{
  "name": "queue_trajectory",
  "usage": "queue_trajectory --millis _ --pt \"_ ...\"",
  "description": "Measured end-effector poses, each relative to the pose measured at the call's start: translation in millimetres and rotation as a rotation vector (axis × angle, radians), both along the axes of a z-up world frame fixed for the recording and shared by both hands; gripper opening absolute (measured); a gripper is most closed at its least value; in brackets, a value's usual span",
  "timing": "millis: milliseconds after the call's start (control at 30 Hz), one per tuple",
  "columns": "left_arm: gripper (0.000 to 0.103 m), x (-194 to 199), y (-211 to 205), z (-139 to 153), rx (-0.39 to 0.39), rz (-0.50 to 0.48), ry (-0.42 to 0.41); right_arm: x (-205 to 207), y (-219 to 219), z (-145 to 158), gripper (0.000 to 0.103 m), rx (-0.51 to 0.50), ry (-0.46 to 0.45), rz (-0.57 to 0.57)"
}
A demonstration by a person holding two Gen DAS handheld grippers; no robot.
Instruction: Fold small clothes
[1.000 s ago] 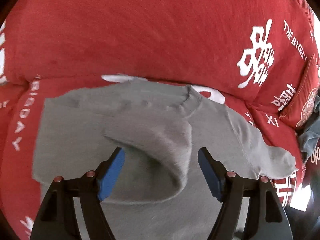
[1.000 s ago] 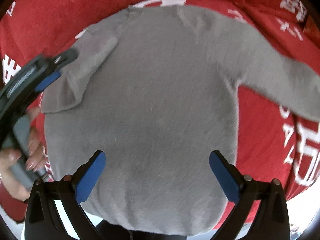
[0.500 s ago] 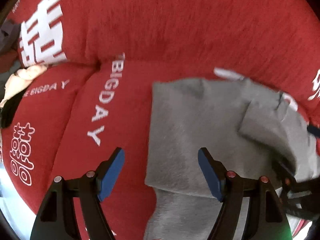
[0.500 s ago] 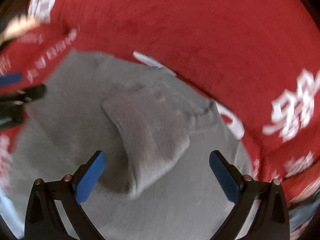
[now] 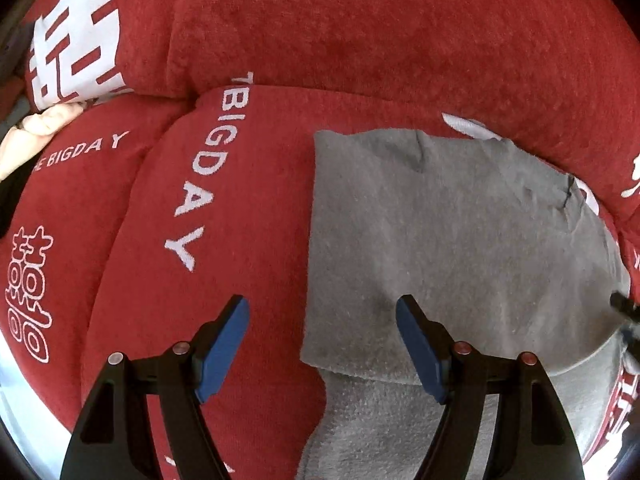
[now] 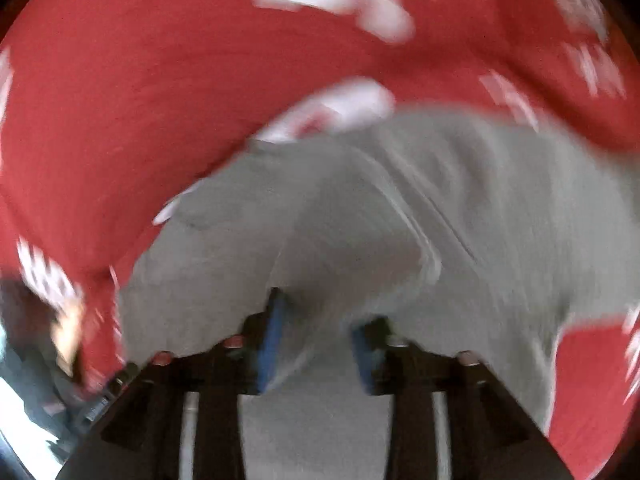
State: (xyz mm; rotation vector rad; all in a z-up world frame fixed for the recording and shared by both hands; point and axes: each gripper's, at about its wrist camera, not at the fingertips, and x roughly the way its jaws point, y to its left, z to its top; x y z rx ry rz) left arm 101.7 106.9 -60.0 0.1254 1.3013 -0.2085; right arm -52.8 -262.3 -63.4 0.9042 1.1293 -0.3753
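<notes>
— Across the right half of the left wrist view, what lies there?

— A grey sweater (image 5: 452, 248) on the red sofa cover (image 5: 360, 32), one side folded over so a straight edge runs down the middle of the frame. Its lower part passes behind the left gripper (image 5: 322, 344) and is cut off at the bottom edge.

— And the jaws of that gripper?

— Spread wide, grasping nothing. The blue pad (image 5: 222, 346) at left hangs over bare red cover; the other is over grey cloth, with the folded edge between them.

— What is hard to make out?

— Nearly all of the right wrist view is smeared by motion. The right gripper (image 6: 316, 340) has its jaws drawn close on a bunched ridge of the sweater (image 6: 500, 220); cloth fills the gap between them. White print on the cover is unreadable there.

— Anything at the margins?

— A dark tip (image 5: 624, 308) at the right edge of the left view, half cut off. A pale cloth (image 5: 44, 124) at upper left, partly hidden.

— Open room?

— Bare cover with white lettering (image 5: 200, 168) fills the left centre of the left wrist frame.
</notes>
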Motion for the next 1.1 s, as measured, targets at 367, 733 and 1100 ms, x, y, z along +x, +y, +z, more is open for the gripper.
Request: queue_trajectory --millis 367,733,1100 --pt "0.076 23 4 -1 0.023 0.051 -0.009 -26 -28 -11 0.007 0.200 -0.047 -0.153" --pt "0.076 36 11 -12 0.007 0.091 0.015 9 -44 35 0.012 0.112 -0.237 0.059" --pt "0.076 89 5 -24 -0.095 0.015 0.132 -60 2 5 0.066 0.387 -0.175 -0.024"
